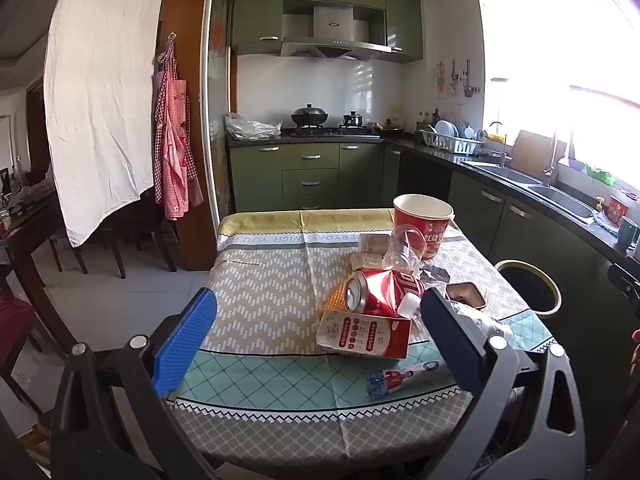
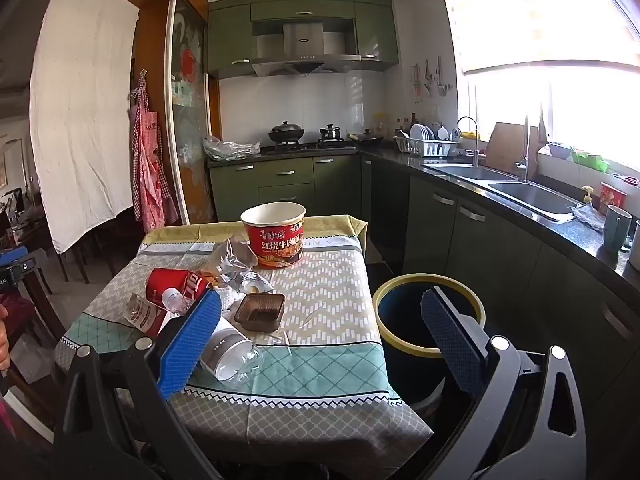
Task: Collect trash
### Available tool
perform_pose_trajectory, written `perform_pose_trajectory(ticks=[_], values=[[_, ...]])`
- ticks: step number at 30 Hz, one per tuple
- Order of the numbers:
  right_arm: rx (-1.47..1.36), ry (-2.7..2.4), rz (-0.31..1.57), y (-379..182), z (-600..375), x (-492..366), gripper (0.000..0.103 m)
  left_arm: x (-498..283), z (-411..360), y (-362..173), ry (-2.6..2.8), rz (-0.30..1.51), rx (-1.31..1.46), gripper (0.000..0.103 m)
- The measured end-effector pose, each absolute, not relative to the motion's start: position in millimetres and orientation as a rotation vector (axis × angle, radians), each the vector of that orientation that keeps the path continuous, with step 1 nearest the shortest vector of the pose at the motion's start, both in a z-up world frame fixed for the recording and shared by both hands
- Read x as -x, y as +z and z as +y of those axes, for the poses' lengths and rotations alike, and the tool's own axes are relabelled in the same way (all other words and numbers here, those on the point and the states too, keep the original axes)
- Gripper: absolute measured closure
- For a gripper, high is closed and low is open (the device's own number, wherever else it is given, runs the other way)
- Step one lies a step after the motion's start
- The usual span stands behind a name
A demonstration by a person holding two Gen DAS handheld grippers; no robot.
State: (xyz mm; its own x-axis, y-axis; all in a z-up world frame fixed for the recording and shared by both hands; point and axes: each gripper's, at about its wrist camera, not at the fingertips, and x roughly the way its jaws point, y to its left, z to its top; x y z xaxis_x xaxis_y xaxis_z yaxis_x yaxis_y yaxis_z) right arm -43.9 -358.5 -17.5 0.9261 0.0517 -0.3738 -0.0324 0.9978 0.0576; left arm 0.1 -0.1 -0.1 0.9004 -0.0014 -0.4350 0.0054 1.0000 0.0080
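Both claws, left claw (image 1: 316, 340) and right claw (image 2: 320, 344), are spread and empty; the clear plastic bottle (image 2: 230, 354) lies on the bench (image 2: 320, 300) touching the right claw's left finger, its long axis slanting away, with the yellow-rimmed dark bin (image 2: 430, 316) right of it.

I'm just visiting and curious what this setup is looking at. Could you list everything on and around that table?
noodle bowl: one, red with white inside, upright at table's far end
soda can: one, red, lying in the pile
carton: one, red and white, flattened, near edge
plastic bottle: one, clear, lying near edge
plastic tray: one, brown, mid-table
bin: one, dark with yellow rim, on the floor beside the table
tablecloth: one, patterned grey, teal, yellow
left gripper: blue pads, open, nothing held
right gripper: blue pads, open, nothing held
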Motion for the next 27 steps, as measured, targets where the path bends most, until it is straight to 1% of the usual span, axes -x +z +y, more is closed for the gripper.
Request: perform_pose_trajectory(ticks=[27], values=[[-0.064,0.044,0.389,-20.8,-358.4,40.4,0.004,-4.4,-2.6,-4.7,0.002,0.456,-0.012,0.006]])
